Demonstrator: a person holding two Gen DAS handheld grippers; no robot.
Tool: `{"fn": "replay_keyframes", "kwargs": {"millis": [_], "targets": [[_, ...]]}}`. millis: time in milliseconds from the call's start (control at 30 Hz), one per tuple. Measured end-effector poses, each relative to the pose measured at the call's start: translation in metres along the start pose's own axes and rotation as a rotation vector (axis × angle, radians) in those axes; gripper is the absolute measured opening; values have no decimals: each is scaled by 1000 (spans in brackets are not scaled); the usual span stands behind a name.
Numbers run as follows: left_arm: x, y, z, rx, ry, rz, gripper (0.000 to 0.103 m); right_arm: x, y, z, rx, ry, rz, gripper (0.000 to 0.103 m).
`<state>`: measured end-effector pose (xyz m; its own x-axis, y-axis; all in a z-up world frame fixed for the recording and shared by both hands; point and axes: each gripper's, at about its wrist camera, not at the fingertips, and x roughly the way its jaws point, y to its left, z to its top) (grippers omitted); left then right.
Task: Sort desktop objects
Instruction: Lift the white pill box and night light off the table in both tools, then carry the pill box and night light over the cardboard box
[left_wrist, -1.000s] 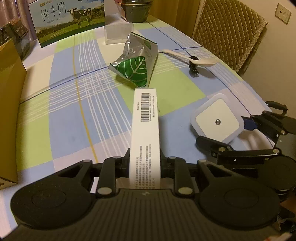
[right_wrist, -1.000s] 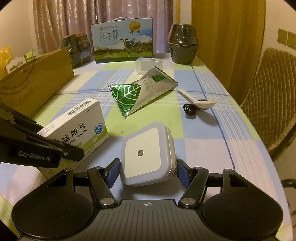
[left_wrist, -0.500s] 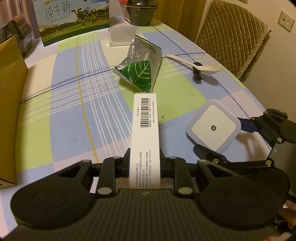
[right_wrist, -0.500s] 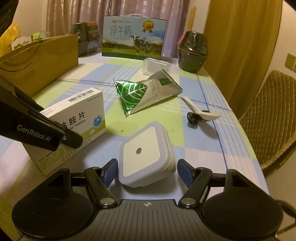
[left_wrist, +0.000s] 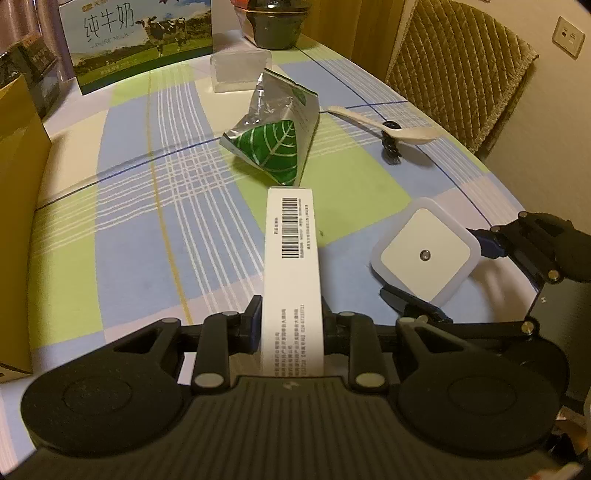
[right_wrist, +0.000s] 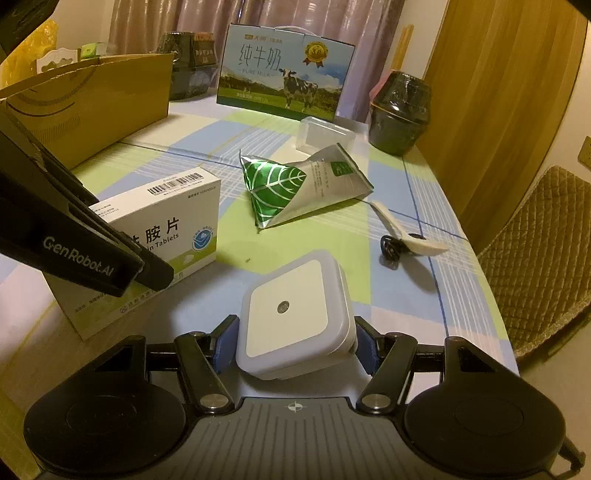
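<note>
The left gripper (left_wrist: 291, 325) is pinching the white tablet box (left_wrist: 291, 258) by its broad faces, holding it on edge above the checked tabletop (left_wrist: 147, 221). Just beside it the right gripper (right_wrist: 293, 341) has just been closing its jaws on the square white night light (right_wrist: 291, 314), pads now against its smooth sides. The carton looks light but crushable, so a gentle squeeze suits it; the plastic light is stiff and probably slippery, best held square across its flat sides, while the foil pouch (left_wrist: 273, 136) lies farther out.
</note>
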<state>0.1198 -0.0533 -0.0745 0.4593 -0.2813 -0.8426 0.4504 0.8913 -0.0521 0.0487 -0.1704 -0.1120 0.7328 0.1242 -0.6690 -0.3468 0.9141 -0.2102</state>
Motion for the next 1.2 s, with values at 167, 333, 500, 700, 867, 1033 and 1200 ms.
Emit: {"fn": "replay_keyframes", "kwargs": {"millis": [167, 333, 500, 700, 867, 1033, 1200], "targets": [[2, -1, 0, 7, 10, 6, 20, -1, 1, -1, -1, 0, -8, 61], [-4, 4, -1, -19, -8, 4, 20, -5, -2, 0, 16, -8, -12, 61], [-18, 6, -5, -33, -27, 4, 20, -14, -1, 5, 32, -24, -10, 61], [-39, 13, -11, -70, -51, 10, 20, -28, 0, 12, 67, -40, 2, 61], [-58, 21, -18, -96, -73, 28, 20, -40, -5, 20, 149, -37, 26, 61], [-77, 27, -24, -119, -99, 44, 20, -54, -4, 29, 192, -42, 45, 61], [-100, 33, -27, -135, -142, 62, 20, -67, 3, 42, 231, -51, 79, 61]]}}
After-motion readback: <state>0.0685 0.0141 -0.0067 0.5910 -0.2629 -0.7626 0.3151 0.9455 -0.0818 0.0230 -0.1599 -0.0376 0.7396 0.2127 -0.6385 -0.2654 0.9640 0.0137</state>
